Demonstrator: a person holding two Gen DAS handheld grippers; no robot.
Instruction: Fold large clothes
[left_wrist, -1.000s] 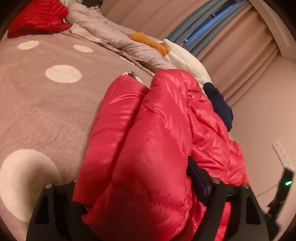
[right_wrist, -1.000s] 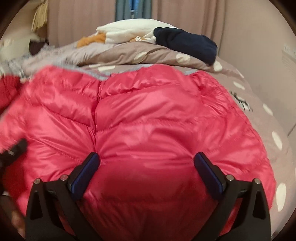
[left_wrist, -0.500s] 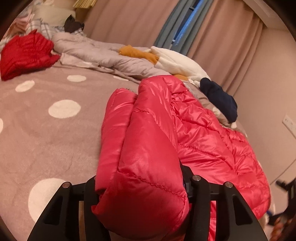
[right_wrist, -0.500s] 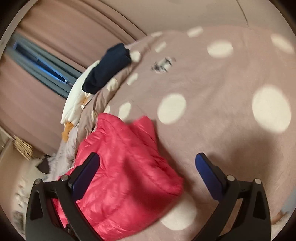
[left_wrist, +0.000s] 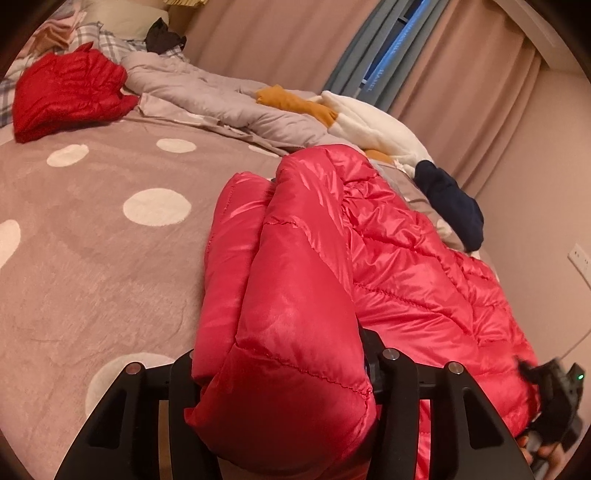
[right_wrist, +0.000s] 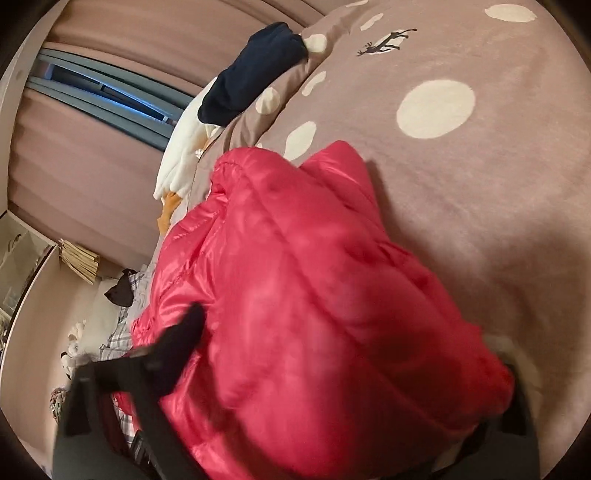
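Left gripper (left_wrist: 280, 373) jaws clamped on red puffer jacket (left_wrist: 369, 258); right gripper (right_wrist: 332, 369) jaws closing around it, grip unclear, blurred.

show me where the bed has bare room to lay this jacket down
Bare dotted blanket lies between the pink puffer jacket and the folded red jacket. Crowded along the far edge: grey quilt, white and orange plush, navy garment.

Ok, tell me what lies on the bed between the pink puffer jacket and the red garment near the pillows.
In the left wrist view, only bare polka-dot blanket lies between the pink puffer jacket and the red garment.
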